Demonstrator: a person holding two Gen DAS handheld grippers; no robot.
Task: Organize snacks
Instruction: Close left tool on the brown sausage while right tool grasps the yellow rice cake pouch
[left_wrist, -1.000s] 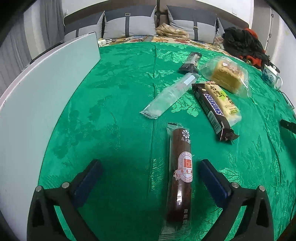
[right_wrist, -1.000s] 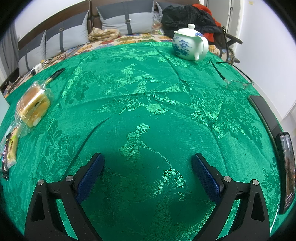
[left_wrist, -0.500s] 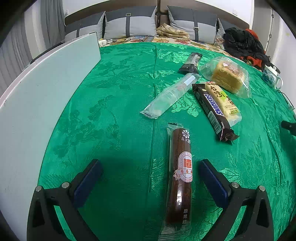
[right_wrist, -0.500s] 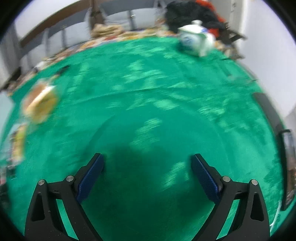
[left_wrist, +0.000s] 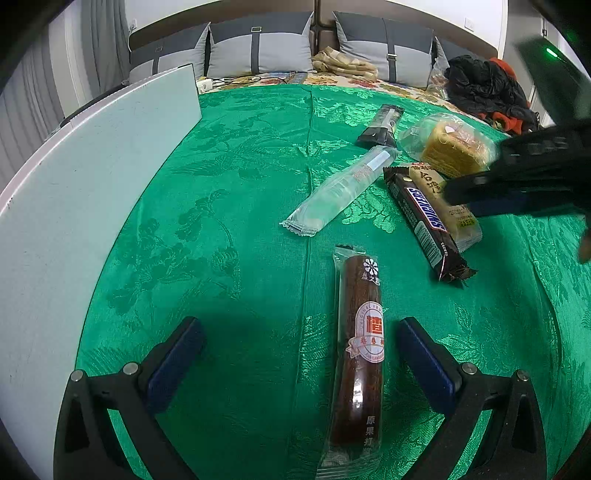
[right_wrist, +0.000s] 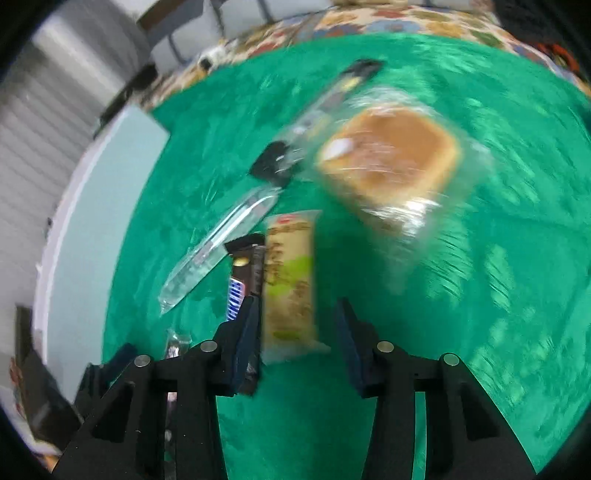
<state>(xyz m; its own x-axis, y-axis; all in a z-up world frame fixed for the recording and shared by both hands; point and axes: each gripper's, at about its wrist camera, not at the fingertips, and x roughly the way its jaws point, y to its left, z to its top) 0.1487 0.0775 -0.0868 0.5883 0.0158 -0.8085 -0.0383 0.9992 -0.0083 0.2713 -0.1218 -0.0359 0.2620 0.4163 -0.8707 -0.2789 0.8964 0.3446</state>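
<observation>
Desk (left_wrist: 240, 206): green patterned cloth; white board (left_wrist: 92, 177) along its left edge.

Snacks, left wrist view:
- Red sausage stick (left_wrist: 360, 350), lying lengthwise between the left hand-held gripper's (left_wrist: 301, 363) fingers, nearer the right one, touching neither.
- Clear sleeve (left_wrist: 341, 192), diagonal, mid-desk.
- Snickers bar (left_wrist: 424, 218), right of the sleeve.
- Yellow bar (right_wrist: 291, 291), flush against the Snickers' right side.
- Wrapped cake (left_wrist: 452, 147), beyond the yellow bar.
- Dark packet (left_wrist: 382, 125), just left of the cake.

Left hand-held gripper: jaws wide apart, holding nothing.

Right hand-held gripper (right_wrist: 297, 339): jaws partly closed, straddling the near end of the yellow bar; left finger (right_wrist: 247, 339) beside the wrapper, contact unclear through motion blur; right finger apart from it.
</observation>
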